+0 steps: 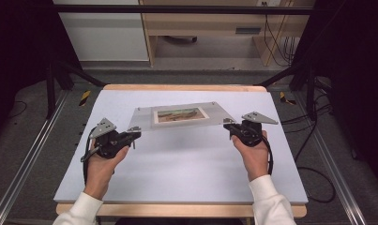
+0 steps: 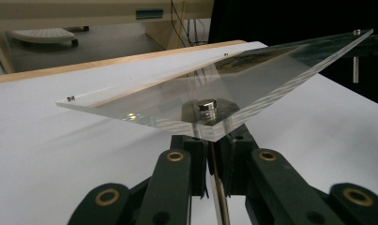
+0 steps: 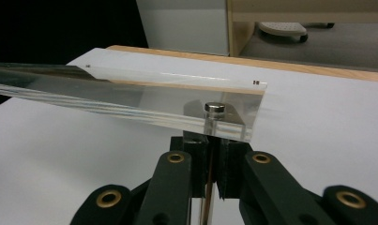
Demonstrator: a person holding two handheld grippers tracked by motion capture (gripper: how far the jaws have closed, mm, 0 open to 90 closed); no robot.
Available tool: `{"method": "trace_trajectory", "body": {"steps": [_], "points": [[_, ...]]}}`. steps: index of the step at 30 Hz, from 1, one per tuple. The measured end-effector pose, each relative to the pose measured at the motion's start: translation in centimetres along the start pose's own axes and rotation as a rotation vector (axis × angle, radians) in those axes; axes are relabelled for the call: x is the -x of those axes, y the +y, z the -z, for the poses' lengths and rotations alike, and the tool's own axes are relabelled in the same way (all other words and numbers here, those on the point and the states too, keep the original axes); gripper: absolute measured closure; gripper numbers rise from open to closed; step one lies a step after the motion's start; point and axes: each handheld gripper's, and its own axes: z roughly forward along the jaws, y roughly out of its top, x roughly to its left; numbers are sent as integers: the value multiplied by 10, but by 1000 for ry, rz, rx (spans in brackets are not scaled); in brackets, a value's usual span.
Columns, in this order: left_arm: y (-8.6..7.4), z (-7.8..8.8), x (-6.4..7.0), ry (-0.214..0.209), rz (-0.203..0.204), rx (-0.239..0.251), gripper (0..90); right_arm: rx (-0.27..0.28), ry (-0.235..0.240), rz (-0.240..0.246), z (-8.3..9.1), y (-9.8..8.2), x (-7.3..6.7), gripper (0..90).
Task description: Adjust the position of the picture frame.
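While the clear acrylic frame (image 1: 182,116) with its picture (image 1: 181,114) is held above the white table (image 1: 177,168), the left gripper (image 1: 133,132) and right gripper (image 1: 230,124) are each clamped on a near corner.

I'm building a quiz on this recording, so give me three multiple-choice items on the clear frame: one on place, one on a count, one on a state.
1. Where is the picture in the clear acrylic frame?
A. at its middle
B. at its left near corner
C. lying loose on the table

2. How many grippers hold the frame?
A. none
B. one
C. two

3. How does the frame sit?
A. flat on the white table top
B. lifted off it
C. standing on edge

Answers:
1 A, the high view shows the picture centred in the panel.
2 C, the left gripper and the right gripper each clamp a near corner.
3 B, both gripper views show the panel clear of the table surface, near corners above the jaws.
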Motion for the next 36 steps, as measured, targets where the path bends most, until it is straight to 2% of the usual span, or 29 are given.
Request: {"method": "trace_trajectory", "body": {"steps": [10,17,24,36], "points": [[0,-33,8,-73,-29,-10,814,10,-90,-18,27,-16,13,844],[0,-51,17,-96,-59,-12,814,27,-136,-46,43,-31,23,844],[-3,-60,18,-89,-89,-33,811,28,-147,-67,44,-42,27,843],[-14,-60,13,-89,-79,-26,812,28,-156,-62,38,-53,23,842]]}}
